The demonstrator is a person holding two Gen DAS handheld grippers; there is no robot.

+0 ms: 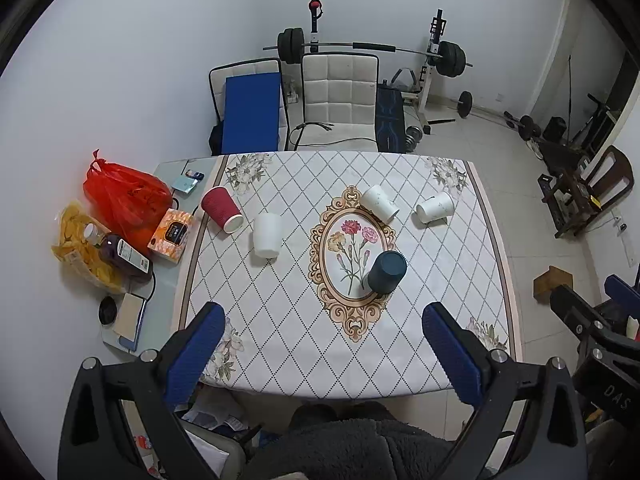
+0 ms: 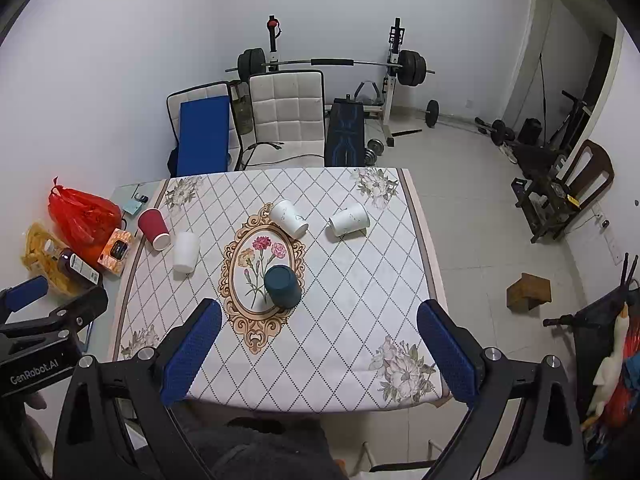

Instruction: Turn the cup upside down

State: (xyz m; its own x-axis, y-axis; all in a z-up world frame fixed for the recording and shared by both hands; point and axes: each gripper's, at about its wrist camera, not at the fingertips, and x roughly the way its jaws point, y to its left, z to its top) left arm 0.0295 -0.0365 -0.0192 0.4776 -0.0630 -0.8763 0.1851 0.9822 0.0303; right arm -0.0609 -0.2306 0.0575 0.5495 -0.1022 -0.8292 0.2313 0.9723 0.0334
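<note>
A dark teal cup [image 1: 387, 272] [image 2: 282, 286] stands mouth down on the flower medallion of the tablecloth [image 1: 440, 280]. A plain white cup [image 1: 267, 235] [image 2: 186, 251] stands mouth down to its left. A red ribbed cup [image 1: 222, 209] [image 2: 155, 228] lies tilted at the left edge. Two white marbled cups [image 1: 379, 203] [image 1: 435, 207] lie on their sides at the back; they also show in the right wrist view [image 2: 288, 218] [image 2: 349, 219]. My left gripper [image 1: 324, 328] and right gripper [image 2: 320, 326] are both open and empty, held high above the table's near edge.
A side shelf at the left holds a red plastic bag [image 1: 124, 196], a chips bag [image 1: 80, 248], a bottle [image 1: 120, 254] and a tissue box [image 1: 171, 235]. Chairs [image 1: 340, 100] and a barbell rack [image 1: 372, 50] stand behind the table. A wooden block [image 2: 528, 292] lies on the floor.
</note>
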